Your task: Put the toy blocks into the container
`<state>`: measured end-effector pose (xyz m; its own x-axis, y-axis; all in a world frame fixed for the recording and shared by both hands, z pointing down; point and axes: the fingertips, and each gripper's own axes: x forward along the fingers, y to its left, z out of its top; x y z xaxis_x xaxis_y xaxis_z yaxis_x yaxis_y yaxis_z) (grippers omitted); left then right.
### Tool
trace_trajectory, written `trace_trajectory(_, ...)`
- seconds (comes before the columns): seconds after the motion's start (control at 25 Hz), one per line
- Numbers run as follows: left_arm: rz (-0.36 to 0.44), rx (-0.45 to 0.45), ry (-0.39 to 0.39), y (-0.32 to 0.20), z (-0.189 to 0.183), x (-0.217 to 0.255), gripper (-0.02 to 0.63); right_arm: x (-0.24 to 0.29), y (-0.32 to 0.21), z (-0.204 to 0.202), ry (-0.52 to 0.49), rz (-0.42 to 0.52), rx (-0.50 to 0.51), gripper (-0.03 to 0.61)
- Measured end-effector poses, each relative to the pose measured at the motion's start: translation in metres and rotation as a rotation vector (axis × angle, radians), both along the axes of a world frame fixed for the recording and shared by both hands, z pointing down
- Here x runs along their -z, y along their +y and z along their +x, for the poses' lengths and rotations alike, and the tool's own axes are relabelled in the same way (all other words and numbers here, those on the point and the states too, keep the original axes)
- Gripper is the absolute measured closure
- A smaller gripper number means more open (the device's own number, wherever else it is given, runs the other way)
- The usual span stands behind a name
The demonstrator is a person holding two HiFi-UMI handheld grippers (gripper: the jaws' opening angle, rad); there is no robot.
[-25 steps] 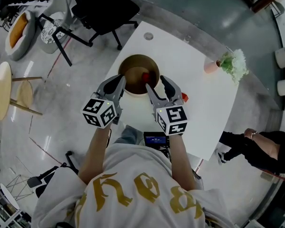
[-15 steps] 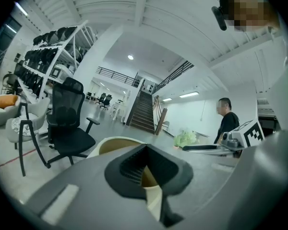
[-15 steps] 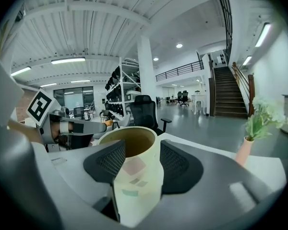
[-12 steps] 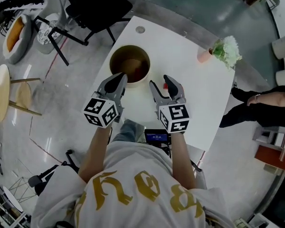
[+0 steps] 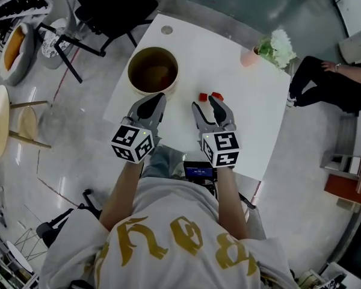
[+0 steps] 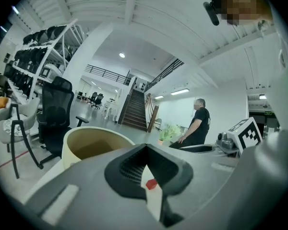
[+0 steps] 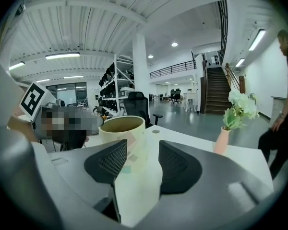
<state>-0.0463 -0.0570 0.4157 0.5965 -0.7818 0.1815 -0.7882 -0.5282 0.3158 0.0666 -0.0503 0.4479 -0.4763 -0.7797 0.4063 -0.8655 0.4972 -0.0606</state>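
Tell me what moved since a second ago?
Both the left gripper and the right gripper pulled back from the container toward the person. The right gripper's jaws have just been closing slightly, with nothing between them. The left gripper stayed shut and empty; the container stayed put on the table. Two red blocks lie before the right gripper.

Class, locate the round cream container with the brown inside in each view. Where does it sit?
Head view: round cream container upper left of centre.
Left gripper view: container left of centre, behind the jaws.
Right gripper view: container just left of centre, beyond the jaws.
Shared landmark: green-and-white plant in a pink vase, right of the container in every view.
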Motion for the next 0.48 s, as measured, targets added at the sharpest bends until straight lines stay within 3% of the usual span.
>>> trace_trajectory(0.48, -0.093, -0.067, -0.014, 0.009, 0.025, -0.033, 0.612, -0.030, 0.009, 0.013, 0.010, -0.075, -0.019, 0.356)
